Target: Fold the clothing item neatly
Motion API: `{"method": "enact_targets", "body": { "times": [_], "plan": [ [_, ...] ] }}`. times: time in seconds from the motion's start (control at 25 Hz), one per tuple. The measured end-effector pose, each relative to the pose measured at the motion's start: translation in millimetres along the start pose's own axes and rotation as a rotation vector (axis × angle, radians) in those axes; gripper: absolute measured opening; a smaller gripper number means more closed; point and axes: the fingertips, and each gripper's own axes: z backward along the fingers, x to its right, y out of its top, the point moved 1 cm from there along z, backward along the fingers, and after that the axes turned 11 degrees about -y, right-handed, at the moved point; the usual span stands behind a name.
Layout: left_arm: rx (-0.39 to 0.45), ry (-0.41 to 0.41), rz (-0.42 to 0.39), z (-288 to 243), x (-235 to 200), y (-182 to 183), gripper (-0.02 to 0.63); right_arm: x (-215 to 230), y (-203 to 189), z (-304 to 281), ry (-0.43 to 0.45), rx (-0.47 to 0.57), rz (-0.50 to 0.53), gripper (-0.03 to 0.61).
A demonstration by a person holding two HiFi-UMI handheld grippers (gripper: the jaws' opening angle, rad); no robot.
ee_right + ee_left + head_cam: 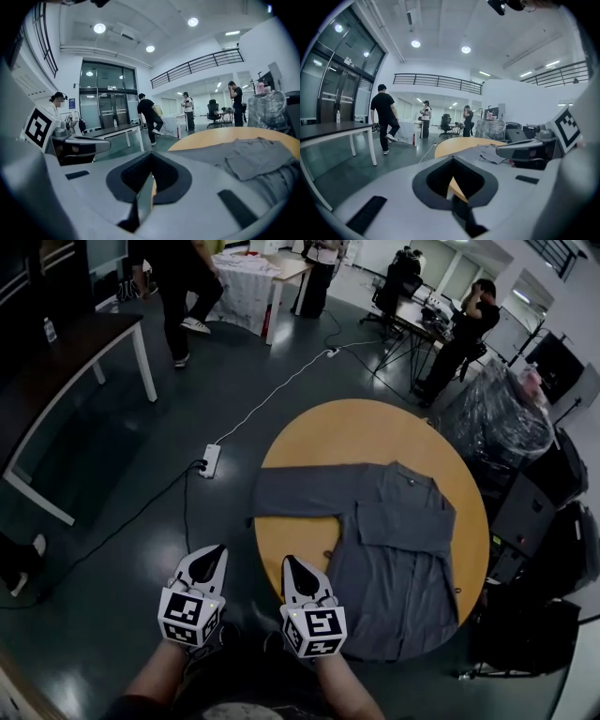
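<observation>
**Shirt.** The shirt [394, 549] lies flat on the round worktop [356, 432], collar toward the far side. One sleeve stretches out to the worktop's left edge, and a folded panel lies across the upper front.

**Left hand-held gripper** [211, 559]. Jaws pressed together, nothing between them. It hangs over the floor, left of the worktop and clear of the shirt.

**Right hand-held gripper** [295, 573]. Jaws likewise together and empty. Its tip sits at the worktop's near-left rim, near the outstretched sleeve but not touching it.

Both units are side by side, pointing the same way — toward the far side. A power strip [210, 460] lies on the floor beyond the left unit.
</observation>
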Motion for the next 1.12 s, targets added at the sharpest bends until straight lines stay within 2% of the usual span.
{"method": "enact_targets", "body": {
  "times": [0.12, 0.28, 0.4, 0.52, 0.64, 0.84, 1.12],
  "plan": [
    [-0.007, 0.0, -0.011, -11, -2, 3, 0.008, 4, -2, -10, 0.01, -0.012, -0.032, -0.009],
    [-0.001, 0.034, -0.019, -12, 11, 7, 0.008, 10, 3, -19, 0.042, 0.007, -0.006, -0.01],
    [-0.007, 0.067, -0.029, -9, 12, 7, 0.008, 14, 4, -33, 0.051, 0.014, -0.037, -0.009],
    [-0.028, 0.098, -0.026, -4, 4, 3, 0.008, 8, -8, -42, 0.086, -0.017, -0.09, -0.009],
    [-0.063, 0.113, -0.032, -1, -3, -5, 0.008, 0, -22, -48, 0.102, -0.054, -0.091, -0.01],
    [-0.058, 0.121, -0.031, -8, -18, -4, 0.008, -4, -38, -63, 0.085, -0.1, -0.108, -0.009],
    [-0.061, 0.042, -0.048, -30, -55, -5, 0.008, -18, -47, -96, -0.002, -0.11, -0.061, -0.009]
  ]
}}
